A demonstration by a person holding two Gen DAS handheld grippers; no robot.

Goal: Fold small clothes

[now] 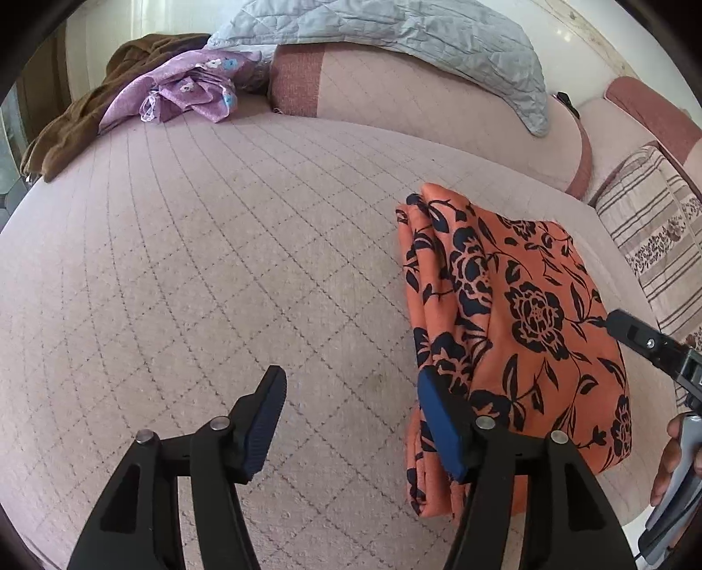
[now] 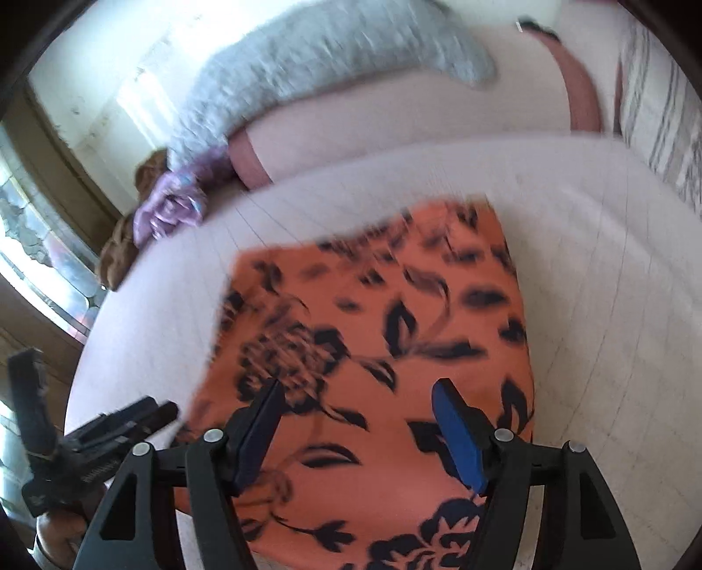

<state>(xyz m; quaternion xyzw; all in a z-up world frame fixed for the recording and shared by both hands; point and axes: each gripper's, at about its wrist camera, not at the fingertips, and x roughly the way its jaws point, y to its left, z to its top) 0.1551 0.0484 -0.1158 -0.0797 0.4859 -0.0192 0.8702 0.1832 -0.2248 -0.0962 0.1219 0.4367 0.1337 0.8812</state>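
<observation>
A folded orange cloth with a dark floral print lies on the pink quilted sofa seat, at the right of the left wrist view. My left gripper is open and empty, with its right finger at the cloth's left edge. My right gripper is open and empty, just above the middle of the same cloth; that view is blurred. The right gripper also shows in the left wrist view, over the cloth's right edge.
A purple flowered garment and a brown cloth lie at the seat's far left. A grey quilted blanket drapes the backrest. A striped cushion stands at the right.
</observation>
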